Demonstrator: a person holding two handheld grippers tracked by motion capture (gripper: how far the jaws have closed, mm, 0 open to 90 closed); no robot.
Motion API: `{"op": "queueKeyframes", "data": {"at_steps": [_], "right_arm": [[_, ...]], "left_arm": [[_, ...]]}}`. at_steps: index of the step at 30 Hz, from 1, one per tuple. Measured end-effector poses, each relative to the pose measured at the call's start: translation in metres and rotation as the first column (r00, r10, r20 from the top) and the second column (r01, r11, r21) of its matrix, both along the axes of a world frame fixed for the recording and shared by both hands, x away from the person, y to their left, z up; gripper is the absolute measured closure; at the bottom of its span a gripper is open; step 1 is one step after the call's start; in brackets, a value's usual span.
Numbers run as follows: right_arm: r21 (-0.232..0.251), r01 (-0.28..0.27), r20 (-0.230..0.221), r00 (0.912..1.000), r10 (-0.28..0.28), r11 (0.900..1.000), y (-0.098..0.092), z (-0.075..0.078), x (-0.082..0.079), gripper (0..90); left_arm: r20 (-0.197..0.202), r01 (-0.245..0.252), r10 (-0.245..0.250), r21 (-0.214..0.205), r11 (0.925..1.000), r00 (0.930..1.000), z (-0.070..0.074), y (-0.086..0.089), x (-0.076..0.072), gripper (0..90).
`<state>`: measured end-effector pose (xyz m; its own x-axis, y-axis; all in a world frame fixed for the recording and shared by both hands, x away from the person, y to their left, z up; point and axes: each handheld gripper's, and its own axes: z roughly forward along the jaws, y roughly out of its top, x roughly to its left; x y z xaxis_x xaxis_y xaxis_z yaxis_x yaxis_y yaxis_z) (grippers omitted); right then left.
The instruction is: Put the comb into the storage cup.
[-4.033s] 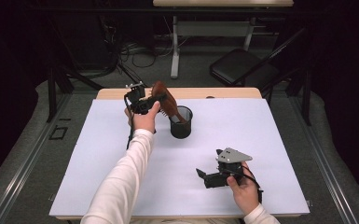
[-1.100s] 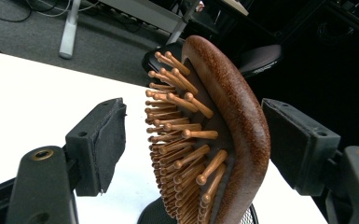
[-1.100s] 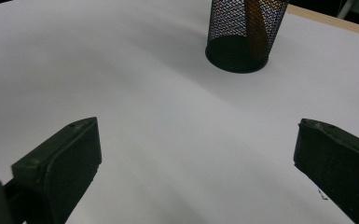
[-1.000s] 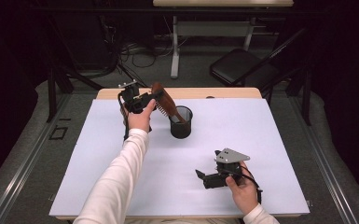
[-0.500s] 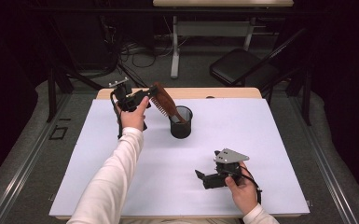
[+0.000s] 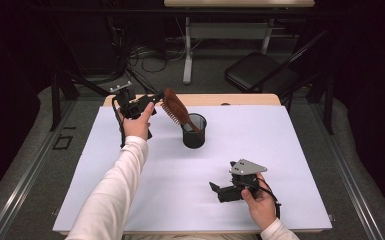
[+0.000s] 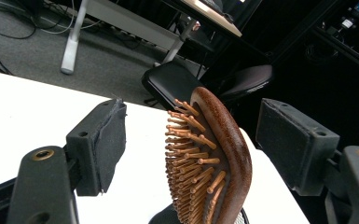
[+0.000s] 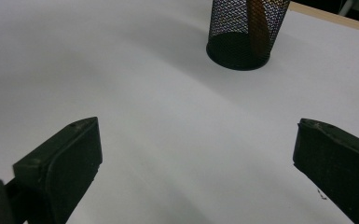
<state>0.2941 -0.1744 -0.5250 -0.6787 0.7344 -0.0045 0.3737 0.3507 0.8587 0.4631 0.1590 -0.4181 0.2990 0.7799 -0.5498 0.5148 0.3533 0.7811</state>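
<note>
High view, nearest the person: the right gripper (image 6: 219,190) lies low over the white table (image 6: 290,150) in the right hand (image 6: 261,204), well apart from everything else. It looks parked there, so as to stay out of the way while the other hand works. The right gripper view shows its jaws spread wide over bare table, with nothing between them and nothing touched.

Farther out, near the middle of the table, stands a black mesh cup (image 6: 194,131). A brown wooden hairbrush (image 6: 176,108) sits in it handle down. Its bristled head sticks out above the rim and leans toward the left side of the table. Leaning on the rim like that probably keeps it from tipping out, and it leaves the head free to be taken again.

Farthest out, the left hand (image 6: 138,124) holds the left gripper (image 6: 152,100) raised near the table's far left part, pointing at the brush head. In the left gripper view the brush head (image 7: 210,163) stands in the gap between the two black pads (image 7: 103,144), with clear space on either side. The jaws are about half open and press on nothing. By the look of it, the brush is resting in the cup and the gripper is clear of it.
</note>
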Motion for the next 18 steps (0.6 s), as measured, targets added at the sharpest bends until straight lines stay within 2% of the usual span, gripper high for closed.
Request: {"op": "queueKeyframes", "data": {"at_steps": [6,12,15,18], "right_arm": [[-0.001,0.001,-0.003,1.0000,-0.001,1.0000,0.000,0.000,0.000,1.0],[-0.005,0.000,-0.002,1.0000,0.000,1.0000,0.001,-0.001,0.000,1.1],[-0.005,0.001,-0.006,1.0000,-0.001,1.0000,0.001,-0.001,0.000,1.1],[-0.007,0.000,-0.003,1.0000,0.000,1.0000,0.001,-0.001,0.000,1.1]], "left_arm": [[0.019,0.034,-0.034,0.030,0.9990,0.9992,0.005,0.003,-0.005,24.3],[0.055,0.064,-0.068,0.060,0.9961,0.9962,0.011,0.006,-0.010,24.7],[0.061,0.089,-0.093,0.056,0.9945,0.9938,0.012,0.008,-0.011,24.7],[0.056,0.111,-0.116,0.080,0.9906,0.9917,0.014,0.009,-0.013,25.4]]}}
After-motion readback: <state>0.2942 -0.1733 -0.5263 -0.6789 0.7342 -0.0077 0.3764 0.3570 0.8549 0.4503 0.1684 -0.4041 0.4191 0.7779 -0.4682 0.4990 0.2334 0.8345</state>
